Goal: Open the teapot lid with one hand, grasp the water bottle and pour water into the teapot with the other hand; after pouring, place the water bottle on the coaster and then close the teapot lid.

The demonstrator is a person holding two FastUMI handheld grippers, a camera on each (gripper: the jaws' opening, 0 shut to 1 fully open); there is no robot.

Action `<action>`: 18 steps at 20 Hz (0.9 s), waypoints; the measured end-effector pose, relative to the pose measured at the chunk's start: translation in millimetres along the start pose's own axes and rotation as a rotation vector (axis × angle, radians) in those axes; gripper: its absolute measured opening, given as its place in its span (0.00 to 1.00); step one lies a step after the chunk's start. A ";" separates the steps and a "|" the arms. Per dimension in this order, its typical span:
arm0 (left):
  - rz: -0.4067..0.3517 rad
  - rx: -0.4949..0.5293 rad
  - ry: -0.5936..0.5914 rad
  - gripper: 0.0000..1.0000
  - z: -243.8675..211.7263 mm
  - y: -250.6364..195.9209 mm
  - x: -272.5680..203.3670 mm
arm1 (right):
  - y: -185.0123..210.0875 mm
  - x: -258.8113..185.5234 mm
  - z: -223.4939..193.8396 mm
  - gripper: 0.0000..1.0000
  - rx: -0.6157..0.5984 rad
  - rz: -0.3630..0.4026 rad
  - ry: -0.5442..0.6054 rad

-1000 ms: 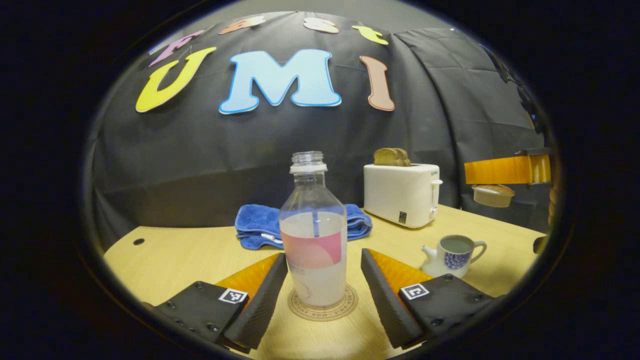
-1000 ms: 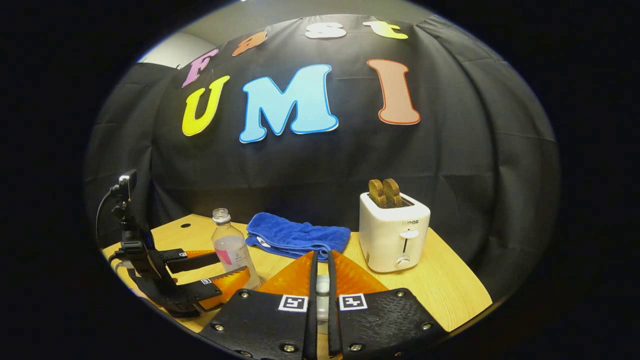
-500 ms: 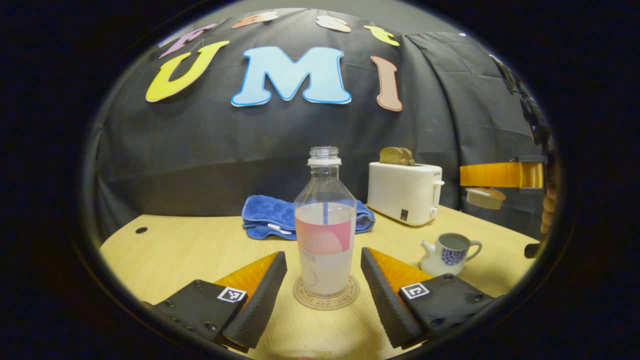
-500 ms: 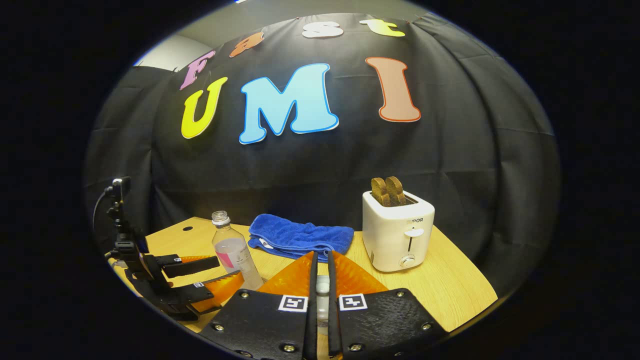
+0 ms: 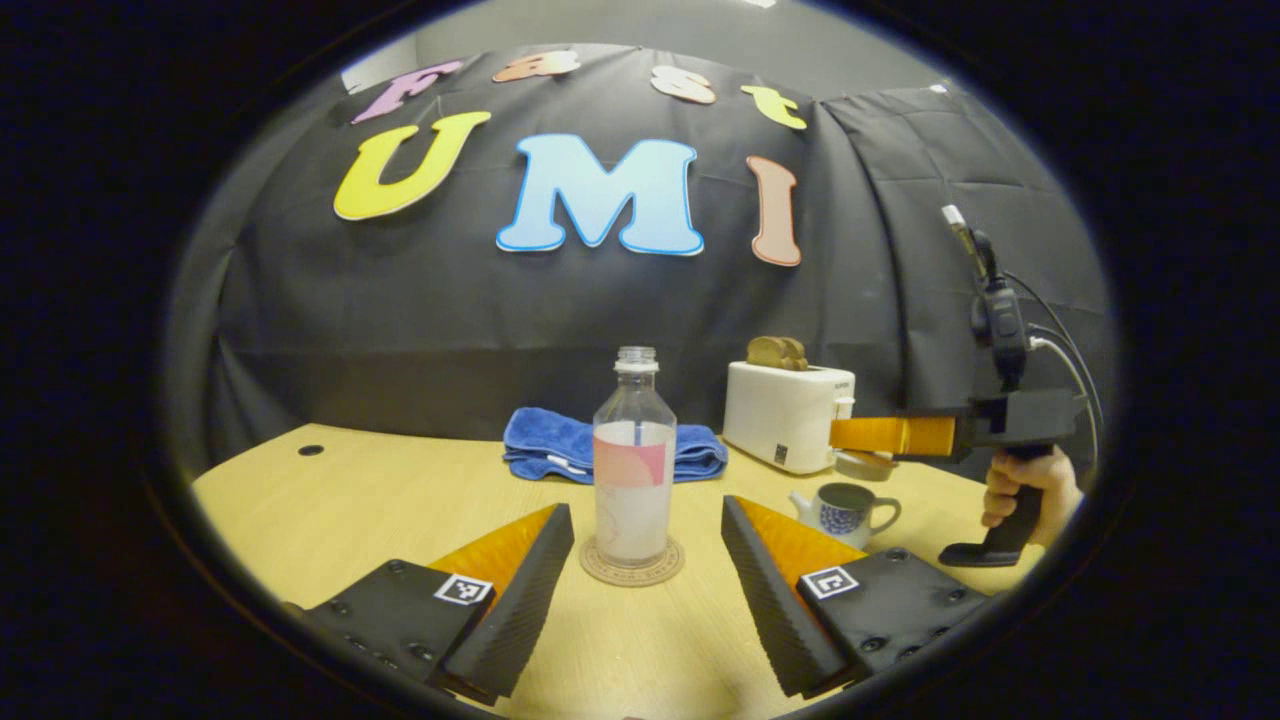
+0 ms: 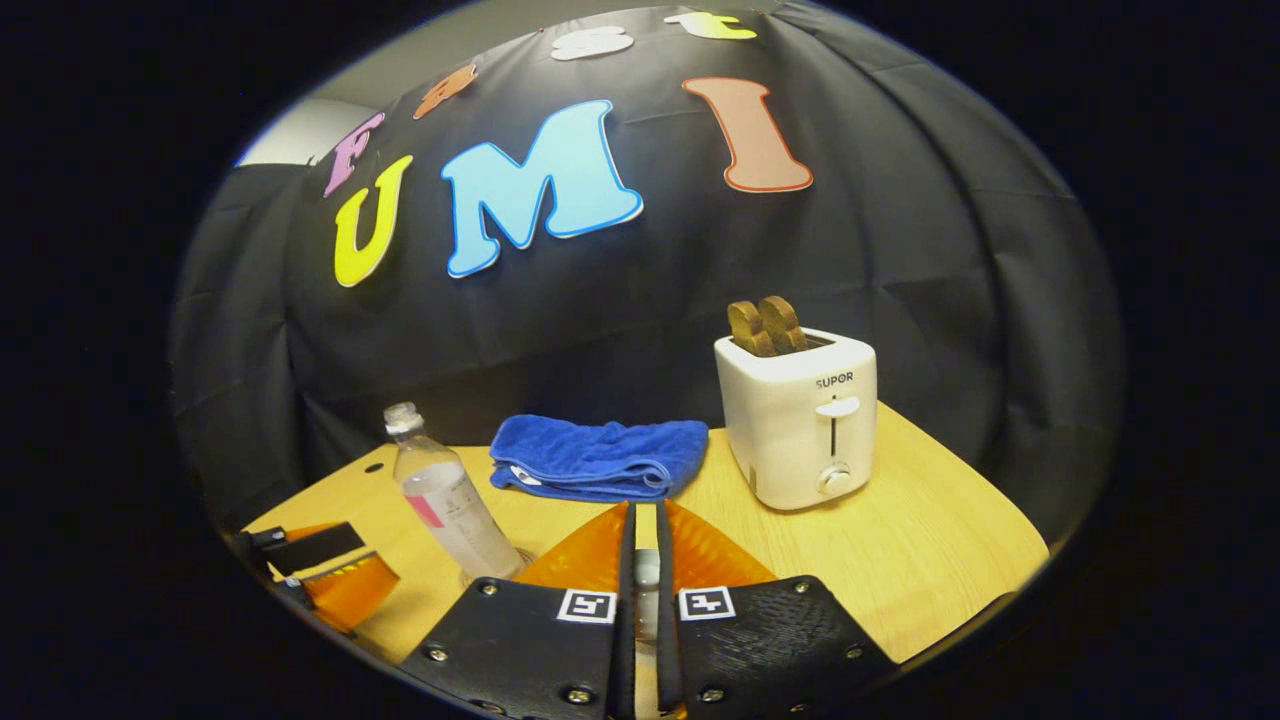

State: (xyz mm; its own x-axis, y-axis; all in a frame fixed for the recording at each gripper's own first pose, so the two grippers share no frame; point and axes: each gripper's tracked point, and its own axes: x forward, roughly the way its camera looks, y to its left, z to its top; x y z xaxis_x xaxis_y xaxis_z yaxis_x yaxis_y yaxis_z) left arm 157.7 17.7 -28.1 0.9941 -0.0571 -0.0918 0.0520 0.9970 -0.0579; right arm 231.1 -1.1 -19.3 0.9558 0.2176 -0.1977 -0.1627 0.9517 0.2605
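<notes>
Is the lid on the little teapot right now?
No: in the left gripper view the teapot sits open-topped on the table, and the right gripper holds the lid above it.

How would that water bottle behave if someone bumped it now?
The water bottle is tall and narrow and stands on a small coaster, so it would probably tip easily. About half full and uncapped, it would likely spill. Its round body might roll.

Bare table left of the bottle; the right side is crowded.
The water bottle stands between the left gripper's spread fingers; teapot, toaster and towel stand beyond.
</notes>
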 end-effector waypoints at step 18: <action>-0.041 0.015 0.013 1.00 -13.3 -14.8 -6.7 | -4.9 19.8 -25.7 0.09 -0.002 -0.041 0.016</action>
State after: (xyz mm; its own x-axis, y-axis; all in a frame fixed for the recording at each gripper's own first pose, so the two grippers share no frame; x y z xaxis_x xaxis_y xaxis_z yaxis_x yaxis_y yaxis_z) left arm 149.0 2.6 -39.8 0.9898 -0.0986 -0.1026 0.0943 0.9944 -0.0469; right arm 244.5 4.1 -48.8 0.9575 0.1818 -0.2237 -0.1240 0.9603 0.2498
